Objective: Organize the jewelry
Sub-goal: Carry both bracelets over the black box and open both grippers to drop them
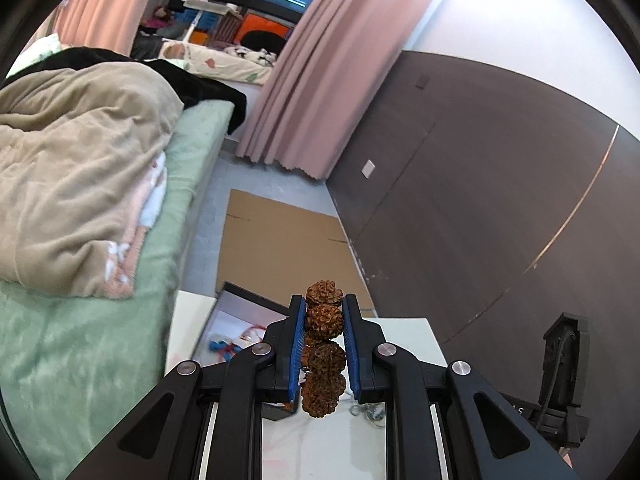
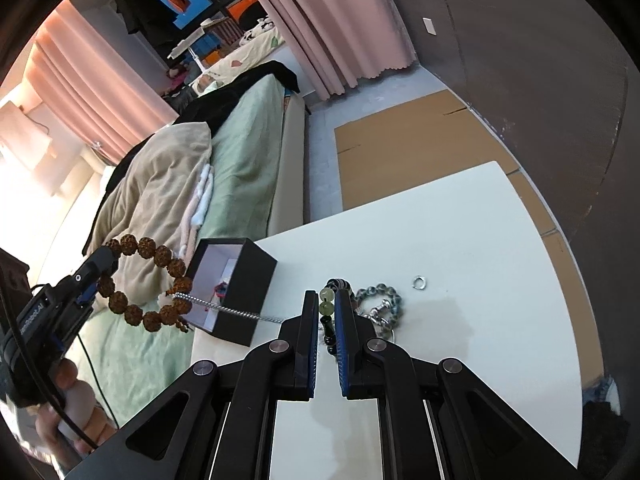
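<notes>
My left gripper is shut on a bracelet of rough brown seed beads, held in the air above the open black jewelry box. In the right wrist view the same bracelet hangs as a ring from the left gripper, left of the box. A silver chain trails from the bracelet over the box to the table. My right gripper is shut on a bracelet with pale green and dark beads. A grey-green bead bracelet and a silver ring lie on the white table.
The box holds a red string and blue pieces. A bed with green sheet and beige blanket lies left of the table. Flat cardboard covers the floor beyond. A dark wall panel stands to the right.
</notes>
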A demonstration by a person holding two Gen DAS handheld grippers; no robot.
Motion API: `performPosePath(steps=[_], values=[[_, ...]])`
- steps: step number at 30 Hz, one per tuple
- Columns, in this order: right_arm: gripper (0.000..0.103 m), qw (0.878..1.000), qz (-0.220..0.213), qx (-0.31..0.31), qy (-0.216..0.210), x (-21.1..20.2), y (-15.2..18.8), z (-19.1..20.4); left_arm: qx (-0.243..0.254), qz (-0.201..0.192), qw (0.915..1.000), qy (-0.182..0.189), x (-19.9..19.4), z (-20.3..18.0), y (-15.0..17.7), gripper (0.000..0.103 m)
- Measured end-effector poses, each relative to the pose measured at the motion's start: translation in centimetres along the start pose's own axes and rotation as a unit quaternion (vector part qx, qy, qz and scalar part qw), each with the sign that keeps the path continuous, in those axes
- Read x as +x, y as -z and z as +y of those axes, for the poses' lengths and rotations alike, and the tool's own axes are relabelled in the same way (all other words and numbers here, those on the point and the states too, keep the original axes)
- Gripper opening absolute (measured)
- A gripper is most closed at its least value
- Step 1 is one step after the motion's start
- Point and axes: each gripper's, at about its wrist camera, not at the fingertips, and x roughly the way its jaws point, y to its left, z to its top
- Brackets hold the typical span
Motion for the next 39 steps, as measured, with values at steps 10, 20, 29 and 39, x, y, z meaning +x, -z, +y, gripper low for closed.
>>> performPosePath(steps=[10,20,29,39], values=[[0.01,1.0,0.0,0.0,-0.024,1.6,-1.0,1.4,-0.004,0.011,0.9999,0.011,1.8,1.0,-0.4,0.019],[0.01,0.998,0.0,-0.002,-0.062,3.0,-1.7,3.3,-0.033,0.001,0.9992,-0.023,1.9,2.9,-1.3,0.06],[0.01,0.992,-0.001,-0.007,-0.128,4.1,-1.9,6.5,-0.06,-0.005,0.9976,-0.034,1.3,4.7,-1.9,0.06],[0.045,0.982,-0.006,-0.018,-0.186,5.9,-2.1,10.9,-0.1,-0.015,0.9933,-0.056,-0.2,7.5,-2.2,0.061]])
